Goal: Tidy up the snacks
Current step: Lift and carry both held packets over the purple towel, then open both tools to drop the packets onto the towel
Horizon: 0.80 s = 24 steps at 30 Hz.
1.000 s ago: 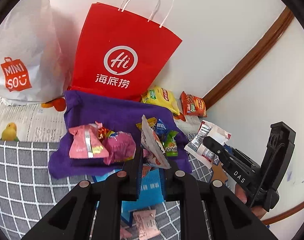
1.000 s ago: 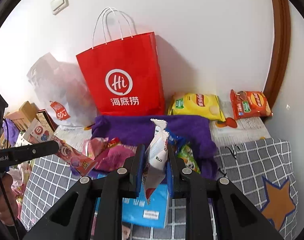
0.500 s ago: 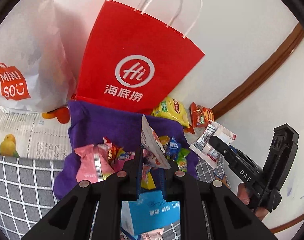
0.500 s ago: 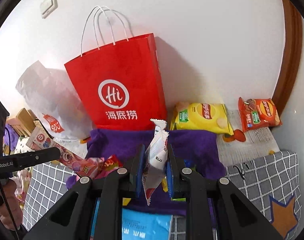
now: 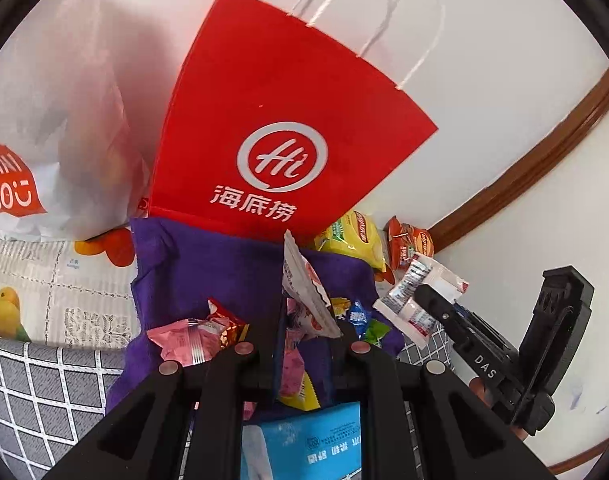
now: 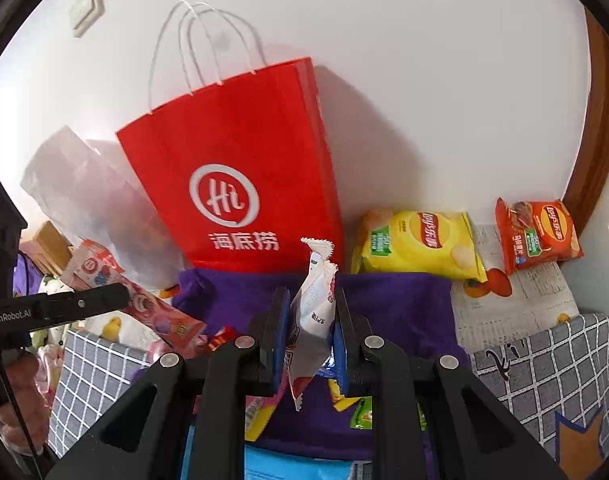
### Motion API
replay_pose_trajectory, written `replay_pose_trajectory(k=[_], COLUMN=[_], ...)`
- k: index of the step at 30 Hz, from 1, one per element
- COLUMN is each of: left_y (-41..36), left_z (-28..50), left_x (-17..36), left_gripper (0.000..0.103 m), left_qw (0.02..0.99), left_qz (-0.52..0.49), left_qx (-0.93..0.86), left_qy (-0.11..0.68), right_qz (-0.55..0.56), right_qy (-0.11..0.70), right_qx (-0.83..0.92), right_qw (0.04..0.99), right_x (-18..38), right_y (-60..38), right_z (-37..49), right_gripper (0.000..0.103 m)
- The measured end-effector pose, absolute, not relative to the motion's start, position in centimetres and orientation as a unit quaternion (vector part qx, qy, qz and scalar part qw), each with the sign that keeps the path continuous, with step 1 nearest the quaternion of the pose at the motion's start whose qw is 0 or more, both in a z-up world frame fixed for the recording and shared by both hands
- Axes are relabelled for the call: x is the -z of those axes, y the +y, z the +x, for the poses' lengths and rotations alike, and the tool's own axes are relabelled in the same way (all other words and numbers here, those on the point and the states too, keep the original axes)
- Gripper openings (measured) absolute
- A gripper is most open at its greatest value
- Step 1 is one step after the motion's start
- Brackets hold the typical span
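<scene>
Grip status as I read it from both wrist cameras: my left gripper point(image 5: 306, 332) is clamped on a flat pink-and-white snack packet point(image 5: 304, 292), which stands up from between the jaws, and my right gripper point(image 6: 308, 332) is clamped on a white snack packet point(image 6: 314, 312) with a crimped top edge, held upright. In the left wrist view I can also see the right gripper at the right edge with its white packet point(image 5: 416, 300) projecting from its tip; in the right wrist view the left gripper enters from the left edge, carrying its pink packet point(image 6: 144, 304). Directly beyond both sets of jaws lies a purple cloth point(image 6: 384, 304) with loose snacks on it, including a pink wrapper point(image 5: 188, 340) and small blue and green sweets point(image 5: 364, 324). A blue box point(image 5: 316, 444) sits below the left jaws. Behind the cloth a red paper bag point(image 6: 240, 160) with white handles stands against the wall. A white plastic bag point(image 5: 44, 128) stands to its left. To its right lie a yellow crisp bag point(image 6: 420, 244) and an orange crisp bag point(image 6: 540, 236). A grey checked cover point(image 6: 552, 364) covers the near surface.
</scene>
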State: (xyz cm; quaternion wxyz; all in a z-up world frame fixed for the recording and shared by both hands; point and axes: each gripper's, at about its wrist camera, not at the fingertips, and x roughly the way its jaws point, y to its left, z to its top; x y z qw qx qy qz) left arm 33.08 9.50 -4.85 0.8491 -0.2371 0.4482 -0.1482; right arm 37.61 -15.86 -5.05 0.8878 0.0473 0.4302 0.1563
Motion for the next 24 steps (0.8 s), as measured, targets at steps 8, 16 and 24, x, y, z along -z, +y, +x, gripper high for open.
replay_pose_trajectory(k=[8,16,24], left_y=[9.4,8.9,8.9], left_z=[34.8,35.7,36.5], left_x=[6.0,8.6,10.7], left_gripper=[0.014,0.014,0.014], left_qw=[0.841,0.827,0.808], left_qz=[-0.252,-0.258,-0.268], left_qx=[0.151,0.150,0.140], left_qy=[0.455,0.477,0.507], right_qz=[0.053,0.029,0.006], right_qy=[0.457,0.505,0.542], right_qx=[-0.178,-0.222,-0.207], right_qw=[0.870,0.834,0.814], right_x=[6.6,9.5,12.1], right_y=[-16.5,-13.7,-12.5], right_z=[38.4,38.3,38.8], right_gripper=[0.020,0.020,0.020])
